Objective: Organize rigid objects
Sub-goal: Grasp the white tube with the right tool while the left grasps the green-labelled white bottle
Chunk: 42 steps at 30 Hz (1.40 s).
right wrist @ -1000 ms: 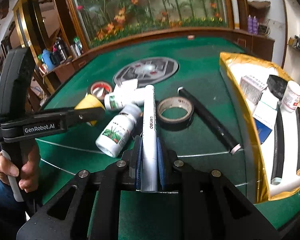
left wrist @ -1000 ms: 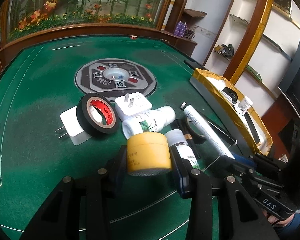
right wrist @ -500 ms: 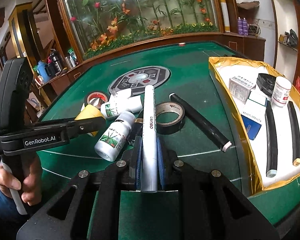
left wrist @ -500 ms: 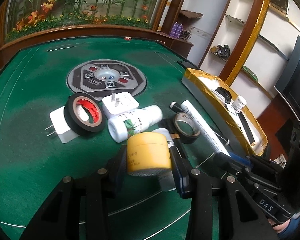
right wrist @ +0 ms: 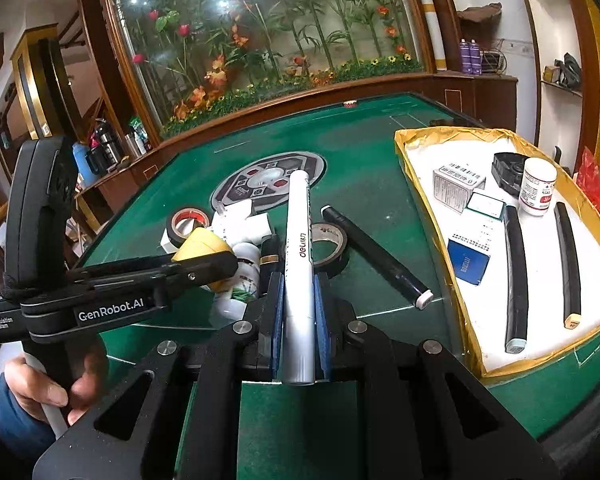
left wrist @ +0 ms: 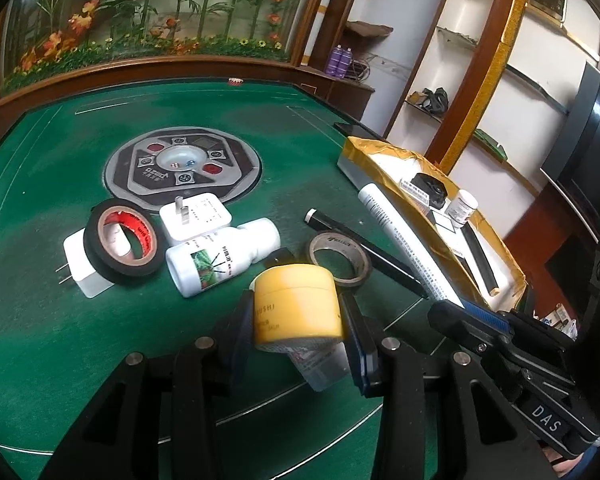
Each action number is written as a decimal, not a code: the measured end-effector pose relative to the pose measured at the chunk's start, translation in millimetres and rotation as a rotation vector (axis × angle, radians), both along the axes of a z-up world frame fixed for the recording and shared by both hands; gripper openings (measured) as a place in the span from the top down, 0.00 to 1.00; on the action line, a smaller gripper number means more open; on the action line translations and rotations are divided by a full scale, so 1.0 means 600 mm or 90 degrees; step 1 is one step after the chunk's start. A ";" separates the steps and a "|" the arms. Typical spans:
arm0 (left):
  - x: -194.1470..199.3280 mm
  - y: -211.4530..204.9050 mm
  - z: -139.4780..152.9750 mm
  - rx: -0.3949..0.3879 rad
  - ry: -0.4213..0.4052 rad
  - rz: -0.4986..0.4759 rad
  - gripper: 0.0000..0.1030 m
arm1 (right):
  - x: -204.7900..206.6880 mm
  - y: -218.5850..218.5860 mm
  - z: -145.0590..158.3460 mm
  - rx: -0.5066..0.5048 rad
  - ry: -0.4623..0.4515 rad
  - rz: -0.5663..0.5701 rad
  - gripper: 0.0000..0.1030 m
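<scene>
Task partly done: the gold-edged tray (right wrist: 440,200) at frame right already holds boxes, a bottle and black sticks. The left hand-held gripper (left wrist: 296,320) clamps a yellow jar (left wrist: 296,300) at lower centre; the right hand-held gripper (right wrist: 300,320) clamps a white marker (right wrist: 298,248). Tape rolls (left wrist: 120,240), chargers (left wrist: 196,216) and bottles (left wrist: 220,260) remain on the desk (left wrist: 40,340)

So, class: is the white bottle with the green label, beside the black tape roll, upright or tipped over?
Tipped over. The white bottle lies on its side on the green table, its base facing the camera.
</scene>
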<state>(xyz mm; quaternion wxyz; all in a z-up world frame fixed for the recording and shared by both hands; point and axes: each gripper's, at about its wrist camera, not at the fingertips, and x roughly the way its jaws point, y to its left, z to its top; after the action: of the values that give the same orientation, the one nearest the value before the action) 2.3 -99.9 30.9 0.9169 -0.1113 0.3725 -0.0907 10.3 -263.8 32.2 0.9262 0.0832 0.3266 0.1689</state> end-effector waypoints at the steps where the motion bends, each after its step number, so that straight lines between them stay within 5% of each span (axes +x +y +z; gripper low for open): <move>1: 0.000 -0.001 0.000 0.000 -0.001 0.000 0.59 | -0.001 -0.001 0.000 0.000 -0.001 -0.001 0.86; 16: 0.008 -0.016 0.005 0.009 -0.003 0.006 0.59 | -0.015 -0.022 0.012 0.014 -0.010 -0.010 0.86; 34: 0.039 -0.117 0.034 0.051 -0.024 -0.052 0.60 | -0.026 -0.123 0.028 0.060 -0.028 -0.088 0.86; 42: 0.030 -0.080 0.032 0.067 0.017 -0.033 0.59 | -0.028 -0.141 0.021 0.073 -0.024 -0.088 0.86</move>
<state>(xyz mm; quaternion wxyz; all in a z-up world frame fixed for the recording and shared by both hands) 20.6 -148.2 50.0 0.9137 -0.0548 0.3918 -0.0932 -6.6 -348.4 44.9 0.9353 0.1554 0.2927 0.1244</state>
